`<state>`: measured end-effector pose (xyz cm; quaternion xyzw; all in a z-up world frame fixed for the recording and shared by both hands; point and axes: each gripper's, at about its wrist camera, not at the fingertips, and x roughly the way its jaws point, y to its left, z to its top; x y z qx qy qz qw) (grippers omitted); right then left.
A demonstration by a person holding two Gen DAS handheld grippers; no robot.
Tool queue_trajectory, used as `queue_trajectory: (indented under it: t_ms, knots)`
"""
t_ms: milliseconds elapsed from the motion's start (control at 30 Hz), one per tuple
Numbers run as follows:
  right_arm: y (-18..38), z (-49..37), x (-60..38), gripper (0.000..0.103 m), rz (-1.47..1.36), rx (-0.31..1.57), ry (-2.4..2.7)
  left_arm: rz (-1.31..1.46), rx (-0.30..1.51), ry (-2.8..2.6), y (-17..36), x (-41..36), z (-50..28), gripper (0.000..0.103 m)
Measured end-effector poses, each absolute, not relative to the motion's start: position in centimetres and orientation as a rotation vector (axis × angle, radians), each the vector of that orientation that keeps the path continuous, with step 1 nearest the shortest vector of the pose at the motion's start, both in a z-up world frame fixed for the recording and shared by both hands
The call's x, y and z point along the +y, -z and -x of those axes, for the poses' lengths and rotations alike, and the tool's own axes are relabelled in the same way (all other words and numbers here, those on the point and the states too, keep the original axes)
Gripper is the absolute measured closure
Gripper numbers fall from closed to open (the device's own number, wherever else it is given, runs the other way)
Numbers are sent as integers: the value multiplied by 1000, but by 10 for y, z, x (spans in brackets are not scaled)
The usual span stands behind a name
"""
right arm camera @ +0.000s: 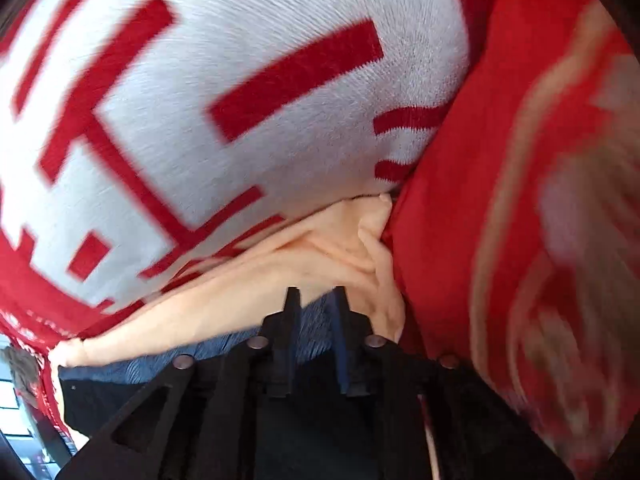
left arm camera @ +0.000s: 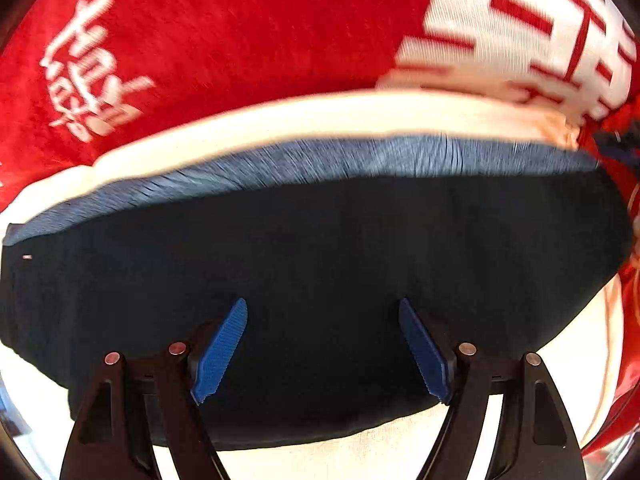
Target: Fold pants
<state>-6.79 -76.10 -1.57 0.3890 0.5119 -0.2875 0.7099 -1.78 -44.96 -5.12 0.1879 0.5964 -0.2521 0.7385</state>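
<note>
The dark navy pants (left arm camera: 320, 248) lie folded on a cream surface (left arm camera: 280, 120), their blue ribbed waistband (left arm camera: 320, 160) along the far edge. My left gripper (left arm camera: 323, 308) is open just above the pants, its blue pads (left arm camera: 224, 352) spread wide with nothing between them. In the right wrist view my right gripper (right arm camera: 316, 294) is nearly closed, pinching the waistband (right arm camera: 312, 320) of the pants (right arm camera: 320, 420) at its right end, next to the cream sheet (right arm camera: 320, 252).
A red plush cushion with white lettering (left arm camera: 180, 48) lies beyond the pants. A white knit cushion with red bars (right arm camera: 220, 100) sits at the right, and a red patterned cushion (right arm camera: 520, 200) flanks the right gripper.
</note>
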Motion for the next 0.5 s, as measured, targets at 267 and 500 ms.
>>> queue_trajectory:
  t_ms: [267, 500]
  knots:
    - [45, 103, -684, 70, -686, 1322, 575, -436, 1311, 484, 73, -409, 11, 14]
    - [23, 148, -665, 67, -925, 1196, 598, -461, 1359, 490, 58, -356, 28, 14]
